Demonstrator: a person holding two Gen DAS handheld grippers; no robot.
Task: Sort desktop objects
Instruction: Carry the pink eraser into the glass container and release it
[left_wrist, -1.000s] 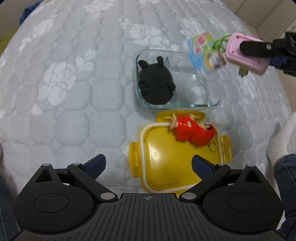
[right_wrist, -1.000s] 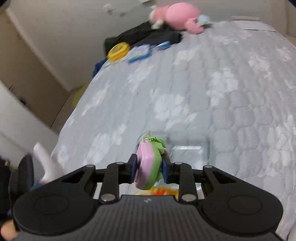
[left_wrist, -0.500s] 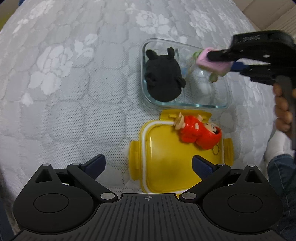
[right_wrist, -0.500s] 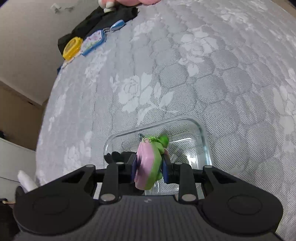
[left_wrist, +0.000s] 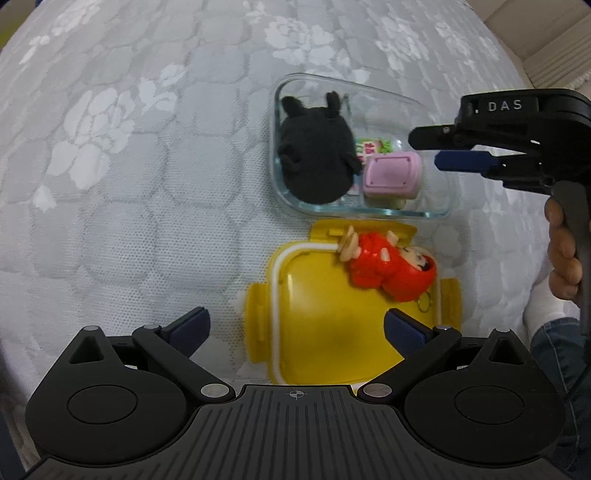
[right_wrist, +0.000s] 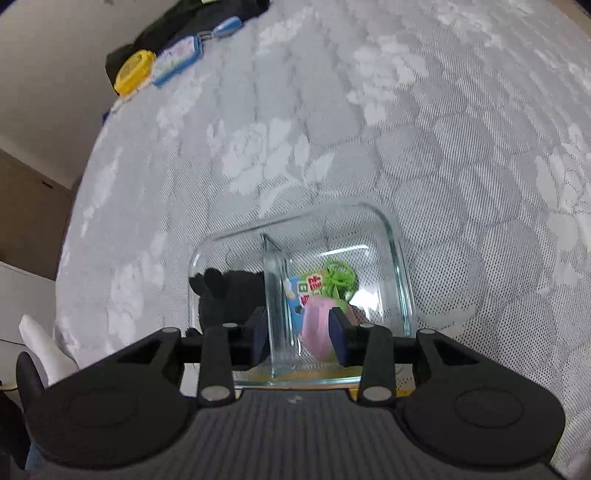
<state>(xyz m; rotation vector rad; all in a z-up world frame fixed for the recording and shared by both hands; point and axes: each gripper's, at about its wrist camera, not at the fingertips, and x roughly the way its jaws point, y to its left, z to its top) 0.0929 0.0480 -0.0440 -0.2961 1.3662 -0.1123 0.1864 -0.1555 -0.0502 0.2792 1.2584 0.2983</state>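
On the quilted bedspread, the pink toy lies flat in the glass container.

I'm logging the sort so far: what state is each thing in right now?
Glass container: open, no lid, divided in two.
Black plush: lying in one compartment.
Pink toy: lying in the other compartment, released.
Yellow lid: off, lying beside the container.
Red figure: lying on the lid.
Right gripper: fingers just opened, holding nothing.
Left gripper: open, empty.
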